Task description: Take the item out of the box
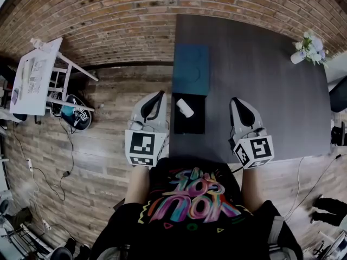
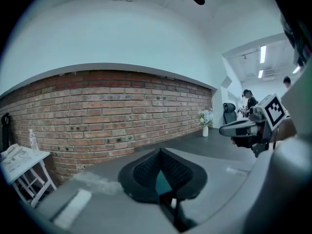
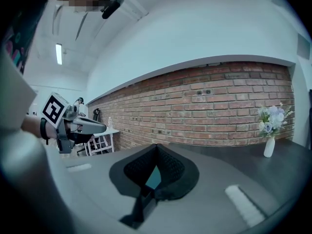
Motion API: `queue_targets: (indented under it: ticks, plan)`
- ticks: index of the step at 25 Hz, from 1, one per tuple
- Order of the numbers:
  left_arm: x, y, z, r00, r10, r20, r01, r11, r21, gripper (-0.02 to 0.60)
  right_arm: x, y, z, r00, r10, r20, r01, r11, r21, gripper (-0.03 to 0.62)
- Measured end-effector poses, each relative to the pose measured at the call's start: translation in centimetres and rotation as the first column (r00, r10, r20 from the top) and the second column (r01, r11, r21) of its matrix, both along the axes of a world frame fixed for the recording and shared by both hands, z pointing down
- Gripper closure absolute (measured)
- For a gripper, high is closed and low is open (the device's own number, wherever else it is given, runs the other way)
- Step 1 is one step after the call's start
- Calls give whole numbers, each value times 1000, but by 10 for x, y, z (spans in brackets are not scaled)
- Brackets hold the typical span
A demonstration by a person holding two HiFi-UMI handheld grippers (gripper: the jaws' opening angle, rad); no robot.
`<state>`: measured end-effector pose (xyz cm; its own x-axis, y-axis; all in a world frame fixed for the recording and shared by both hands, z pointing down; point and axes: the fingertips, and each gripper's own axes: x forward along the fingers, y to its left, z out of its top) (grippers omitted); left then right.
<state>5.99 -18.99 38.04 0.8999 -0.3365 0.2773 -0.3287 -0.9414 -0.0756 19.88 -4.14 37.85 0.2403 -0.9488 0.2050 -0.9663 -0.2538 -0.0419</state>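
The white item [image 1: 185, 108] lies tilted inside the open black box [image 1: 189, 124], low in the centre of the head view, near the lower left corner of the dark bench [image 1: 260, 64]. A teal square piece [image 1: 191, 69] lies flat just above the box in the frame, and their edges seem to meet. My left tool [image 1: 158, 95] sits just left of the box, off the bench's left edge and over the wooden floor [image 1: 103, 145]. Its jaws are clenched with nothing between them, which its own view confirms [image 2: 160, 151]. My right tool [image 1: 236, 100] is over the bench to the box's right, apart from it, also clenched and empty in its own view [image 3: 156, 148]. Neither tool touches the box or the item. At the upper right corner of the bench stands a vase of flowers [image 1: 309, 47]. A brick wall [image 1: 108, 20] fills the top of the frame, with a white side table [image 1: 38, 77] at the upper left.
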Motion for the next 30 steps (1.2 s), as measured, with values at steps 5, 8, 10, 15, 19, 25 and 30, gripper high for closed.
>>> queue_targets:
  ticks: [5,8,10,15,19,25,30]
  plan:
    - [5,3,4,1000,1,6,-1,1000,-8,580,4,5,2,1000,8,5,-8,1000,-6,592]
    - [6,4,6,1000,2,8,-1,1000,-17,580,6,8,3,1000,11,10,-11,1000,-13,592]
    - [8,5,7,1000,7,7,-7,1000,-26,580,8,9,4,1000,14,12,-13,1000,-15,593]
    - [14,7,11,999,32,11,-32,999,-44,575,10,9,6,1000,9,14,-9,1000,-12,593]
    - [20,10,14,999,46,17,-45,997,-56,560,14,8,5,1000,4,12,-4,1000,-8,594]
    - [25,11,19,997,64,36,-62,997,-53,511,18,1,4,1000,-16,12,16,1000,-4,592]
    - [33,15,30,992,102,72,-98,993,-62,480,21,-4,7,999,-31,14,32,999,-11,592]
